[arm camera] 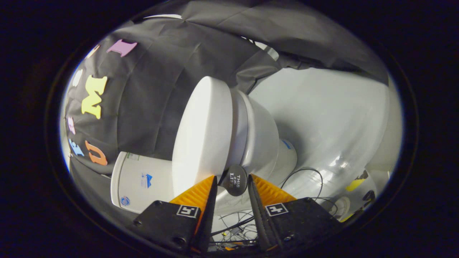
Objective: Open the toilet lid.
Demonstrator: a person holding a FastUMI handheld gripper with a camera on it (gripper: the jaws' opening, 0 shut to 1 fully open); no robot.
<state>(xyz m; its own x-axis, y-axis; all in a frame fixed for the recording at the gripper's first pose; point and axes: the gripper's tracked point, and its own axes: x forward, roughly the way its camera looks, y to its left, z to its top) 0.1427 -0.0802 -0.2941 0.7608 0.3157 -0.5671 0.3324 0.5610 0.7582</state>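
The hand-held gripper (232, 181) is rolled onto its side, so the whole scene looks turned. Its two fingers stand apart with a clear gap between them, and in that gap, right at the tips, sits a dark round tab (235, 180) fixed to the rim of the toilet lid (200, 132). The fingers flank the tab closely; whether either one touches it I cannot tell, and they are not pressed together on it.

Just beyond the tips the toilet lid lies closed on the seat (239, 122), its broad white face toward the booth's dark cloth wall (150, 89). Next to the seat on the right comes the white bowl (261, 136), narrowing to its base (287, 157) on the pale glossy floor (333, 118). To the left of the lid, near the left finger, is the white tank (140, 182). Thin dark cables (308, 172) loop over the floor near the right finger, and more wires (236, 225) lie tangled below the gap between the fingers.
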